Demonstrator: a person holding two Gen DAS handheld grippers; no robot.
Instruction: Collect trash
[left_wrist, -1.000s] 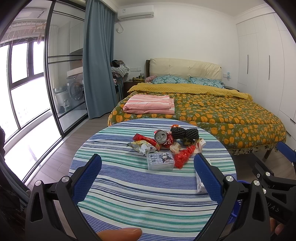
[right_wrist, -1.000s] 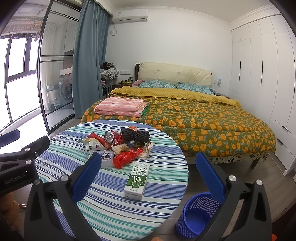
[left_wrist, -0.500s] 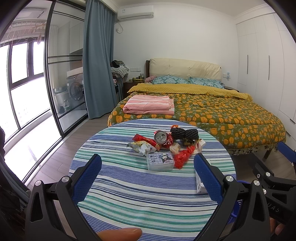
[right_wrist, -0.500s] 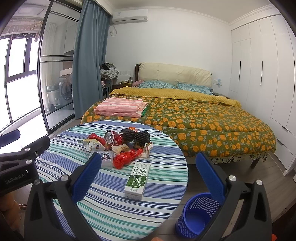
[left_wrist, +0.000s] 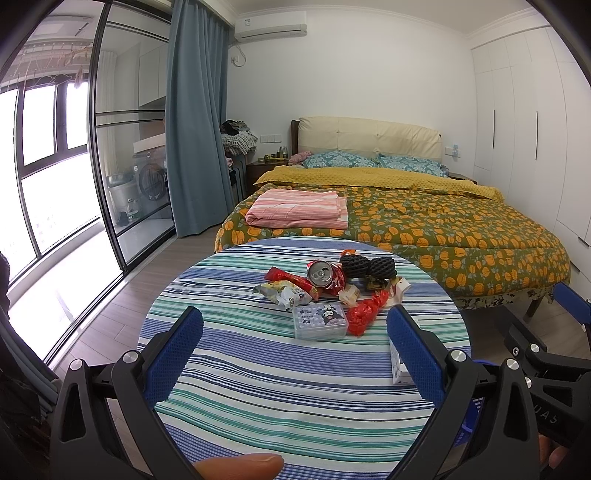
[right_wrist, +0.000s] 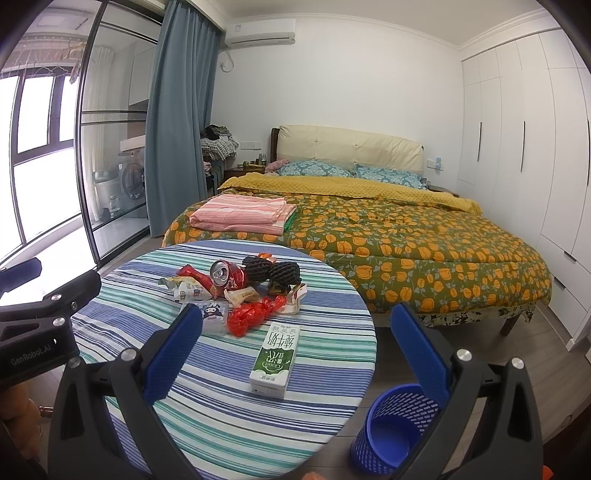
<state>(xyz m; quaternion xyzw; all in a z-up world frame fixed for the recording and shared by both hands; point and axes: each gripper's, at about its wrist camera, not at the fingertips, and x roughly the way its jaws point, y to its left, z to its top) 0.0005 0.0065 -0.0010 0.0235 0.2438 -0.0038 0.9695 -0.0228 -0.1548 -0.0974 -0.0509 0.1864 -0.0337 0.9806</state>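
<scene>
1. Bed (right_wrist: 406, 236): beyond the table, with a folded pink sheet (right_wrist: 242, 214) on its near corner.
2. Table (left_wrist: 258, 387): round, striped cloth, trash clustered towards its far side.
3. Bin (right_wrist: 397, 428): blue, on the floor just right of the table.
4. Left gripper (left_wrist: 295, 350) and right gripper (right_wrist: 297, 349): both held low over the table's near edge, jaws spread wide, holding nothing.
5. Carton (right_wrist: 275, 360): green milk box lying flat, nearest the right gripper.
6. Black net (left_wrist: 367, 266), clear box (left_wrist: 320, 320), red can (left_wrist: 323, 275) on its side, red bag (left_wrist: 364, 313), wrappers (left_wrist: 282, 291): bunched together, touching.
</scene>
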